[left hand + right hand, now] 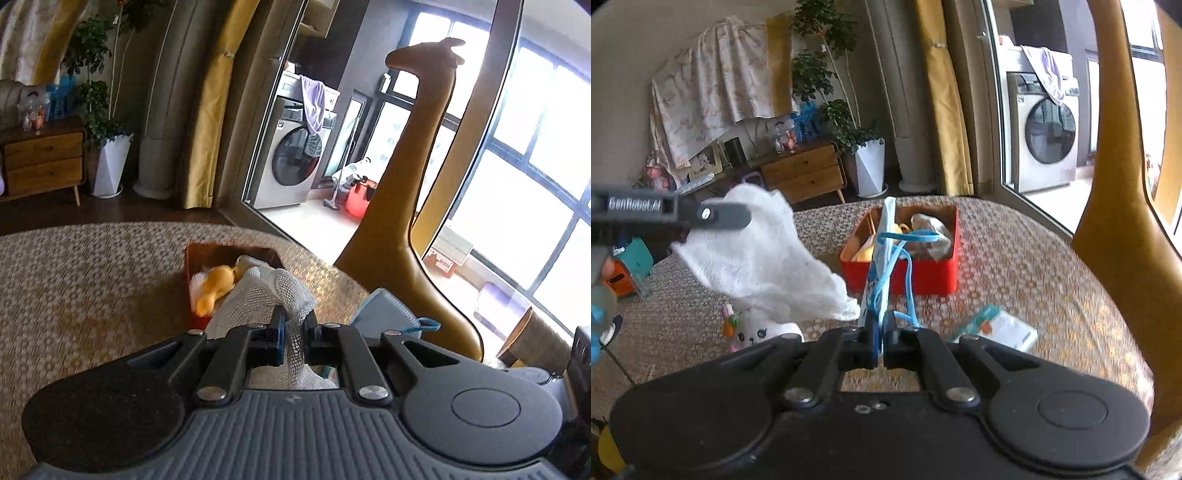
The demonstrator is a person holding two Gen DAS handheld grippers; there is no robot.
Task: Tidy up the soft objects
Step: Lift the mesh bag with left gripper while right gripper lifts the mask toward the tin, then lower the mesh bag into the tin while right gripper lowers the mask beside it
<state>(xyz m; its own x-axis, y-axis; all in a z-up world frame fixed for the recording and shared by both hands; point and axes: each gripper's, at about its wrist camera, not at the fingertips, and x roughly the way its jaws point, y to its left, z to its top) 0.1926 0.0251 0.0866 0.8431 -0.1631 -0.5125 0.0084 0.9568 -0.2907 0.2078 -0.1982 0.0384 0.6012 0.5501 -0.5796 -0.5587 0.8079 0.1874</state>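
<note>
While left gripper (pixel 294 334) clamps white mesh cloth (pixel 266 295), right gripper (pixel 881 341) clamps blue mask (pixel 882 258).

Your white cloth (pixel 273 295) hides much of the red box (pixel 192 258); the yellow toy (pixel 214 288) inside is too blurred to identify.

Both grippers are matte black with silver screws behind the fingers; the left gripper (pixel 294 332) has a ribbed grey base, the right gripper (pixel 882 334) blue finger pads.
</note>
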